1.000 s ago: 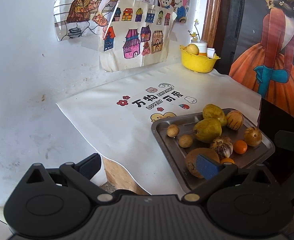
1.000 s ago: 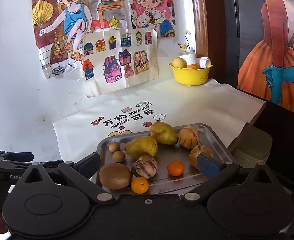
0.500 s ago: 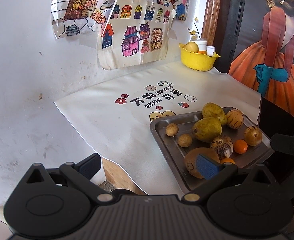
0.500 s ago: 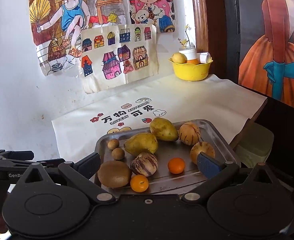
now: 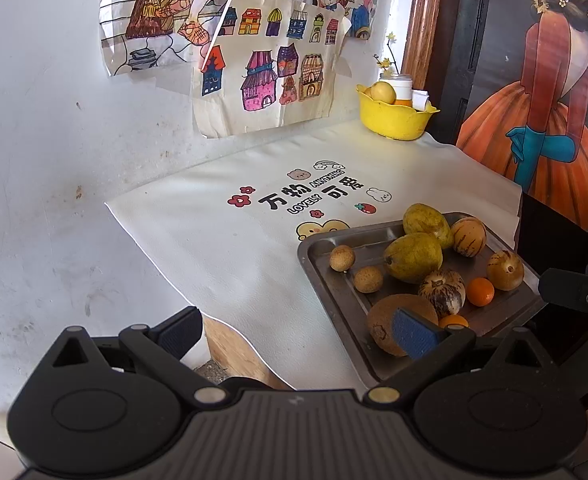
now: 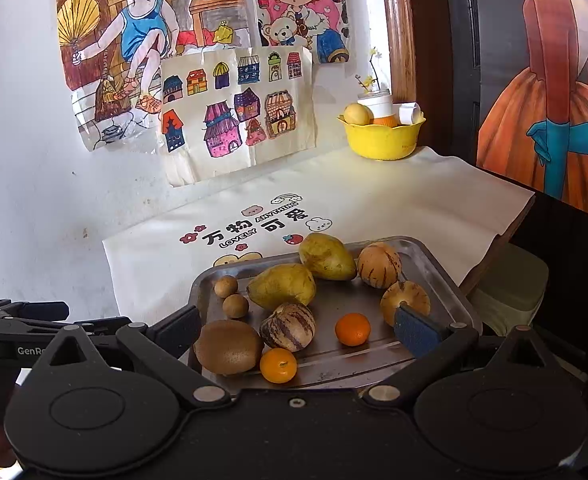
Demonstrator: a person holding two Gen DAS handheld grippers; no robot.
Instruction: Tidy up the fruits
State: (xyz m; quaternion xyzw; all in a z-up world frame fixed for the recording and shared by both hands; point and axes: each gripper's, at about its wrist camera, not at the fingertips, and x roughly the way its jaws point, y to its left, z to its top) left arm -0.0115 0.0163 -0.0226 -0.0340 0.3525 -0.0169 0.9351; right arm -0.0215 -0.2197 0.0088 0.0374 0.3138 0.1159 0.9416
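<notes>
While both hover before the tray (image 6: 434,264), left tongs (image 5: 294,332) gape wide, empty; right tongs (image 6: 298,328) likewise.

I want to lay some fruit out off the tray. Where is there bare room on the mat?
Bare mat runs between the tray and the yellow bowl, and left of the tray toward the wall. The tray itself is crowded, open only around the near-right orange.
</notes>
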